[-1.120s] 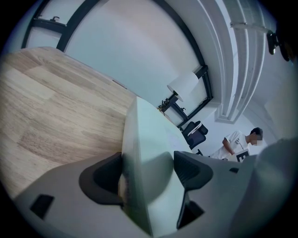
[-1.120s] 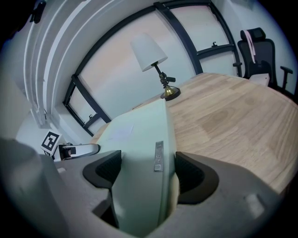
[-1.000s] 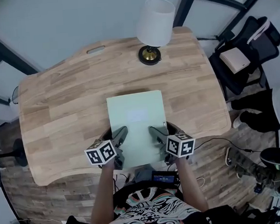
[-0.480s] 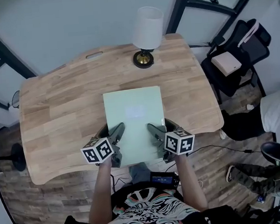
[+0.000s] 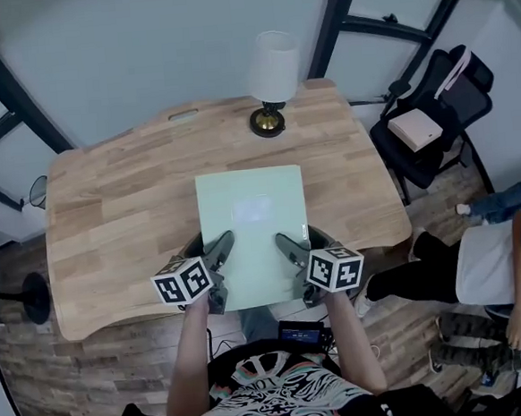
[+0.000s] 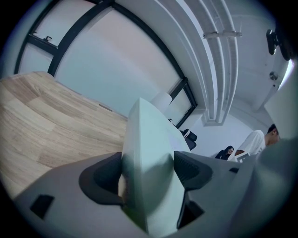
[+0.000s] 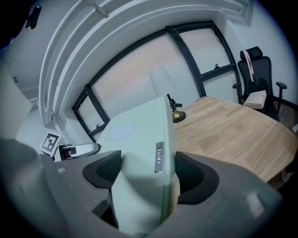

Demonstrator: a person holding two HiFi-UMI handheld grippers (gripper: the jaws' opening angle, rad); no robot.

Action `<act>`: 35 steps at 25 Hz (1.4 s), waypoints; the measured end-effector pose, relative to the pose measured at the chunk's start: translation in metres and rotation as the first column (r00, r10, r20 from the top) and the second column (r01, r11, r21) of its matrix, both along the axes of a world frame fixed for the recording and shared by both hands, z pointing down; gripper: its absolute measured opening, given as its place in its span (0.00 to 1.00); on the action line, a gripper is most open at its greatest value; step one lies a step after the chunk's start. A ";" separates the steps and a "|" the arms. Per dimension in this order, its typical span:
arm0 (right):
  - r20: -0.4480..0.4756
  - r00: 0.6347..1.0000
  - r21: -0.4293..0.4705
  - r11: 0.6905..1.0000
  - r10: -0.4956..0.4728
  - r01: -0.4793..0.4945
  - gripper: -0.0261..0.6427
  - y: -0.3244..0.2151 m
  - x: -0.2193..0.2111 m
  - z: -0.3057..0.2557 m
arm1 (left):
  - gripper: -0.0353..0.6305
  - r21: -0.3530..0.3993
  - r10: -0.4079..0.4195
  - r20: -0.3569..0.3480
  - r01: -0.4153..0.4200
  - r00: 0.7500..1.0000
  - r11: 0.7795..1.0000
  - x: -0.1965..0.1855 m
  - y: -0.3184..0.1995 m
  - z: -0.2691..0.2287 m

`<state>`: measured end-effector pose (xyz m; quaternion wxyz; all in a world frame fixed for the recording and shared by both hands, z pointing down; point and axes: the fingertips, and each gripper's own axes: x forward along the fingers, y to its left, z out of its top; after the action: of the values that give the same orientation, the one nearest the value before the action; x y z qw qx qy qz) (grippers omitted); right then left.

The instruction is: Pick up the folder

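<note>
1. Gripping the folder's near-left edge, the left gripper (image 5: 217, 251) sits at lower centre-left, its dark ribbed pads clamped on the cover.
2. At centre frame, the folder (image 5: 252, 217) lies over the pale wooden table (image 5: 108, 214), with its near end at the front edge. It is pale green, rectangular, smooth and matte. It looks light and fairly stiff, probably slick, and may droop if held at one end.
3. Right of centre, the right gripper (image 5: 291, 248) clamps the near-right edge beside a small metal label plate (image 7: 159, 157).
4. Holding both near corners seems sound.
</note>
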<state>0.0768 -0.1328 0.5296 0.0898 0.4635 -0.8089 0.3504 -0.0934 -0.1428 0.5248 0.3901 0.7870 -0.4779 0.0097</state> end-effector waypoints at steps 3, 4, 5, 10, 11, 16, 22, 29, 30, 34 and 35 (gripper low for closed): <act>-0.002 1.000 0.024 1.000 -0.002 0.002 0.56 0.003 -0.003 -0.013 | 0.54 0.025 -0.010 0.002 0.010 1.000 1.000 -0.004 0.004 -0.013; -0.003 1.000 0.032 0.999 -0.001 0.001 0.56 0.004 -0.004 -0.018 | 0.54 0.032 -0.011 -0.001 0.011 1.000 0.999 -0.005 0.005 -0.017; -0.005 1.000 0.040 0.999 0.000 0.000 0.56 0.005 -0.005 -0.021 | 0.54 0.037 -0.011 -0.005 0.011 1.000 0.999 -0.006 0.006 -0.020; -0.006 1.000 0.059 0.998 -0.003 0.003 0.56 0.015 -0.006 -0.036 | 0.54 0.054 -0.016 -0.011 0.017 1.000 0.998 -0.007 0.017 -0.034; 0.000 1.000 0.062 0.998 -0.003 0.003 0.56 0.017 -0.005 -0.039 | 0.54 0.057 -0.016 -0.010 0.017 1.000 0.998 -0.006 0.019 -0.038; 0.013 1.000 0.081 0.997 0.010 -0.011 0.56 0.025 -0.003 -0.049 | 0.54 0.077 -0.005 -0.003 0.005 1.000 0.997 -0.004 0.025 -0.050; 0.012 1.000 0.086 0.996 0.012 -0.013 0.56 0.034 0.000 -0.051 | 0.54 0.086 -0.006 -0.006 0.007 1.000 0.996 -0.002 0.034 -0.051; 0.017 1.000 0.076 0.997 0.019 -0.021 0.56 0.041 0.003 -0.048 | 0.54 0.084 0.003 0.001 -0.003 1.000 0.996 0.002 0.040 -0.050; 0.017 1.000 0.075 0.997 0.019 -0.021 0.56 0.042 0.004 -0.048 | 0.54 0.084 0.002 0.002 -0.002 1.000 0.997 0.003 0.041 -0.050; 0.018 1.000 0.074 0.997 0.022 -0.023 0.56 0.044 0.004 -0.048 | 0.54 0.080 0.000 0.002 0.000 1.000 0.997 0.003 0.043 -0.050; 0.019 1.000 0.074 0.997 0.020 -0.022 0.56 0.045 0.004 -0.049 | 0.54 0.080 -0.001 0.001 0.001 1.000 0.997 0.003 0.044 -0.050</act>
<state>0.0807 -0.0882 0.4809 0.0614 0.4718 -0.8172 0.3254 -0.0908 -0.0987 0.4746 0.3578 0.8017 -0.4787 -0.0091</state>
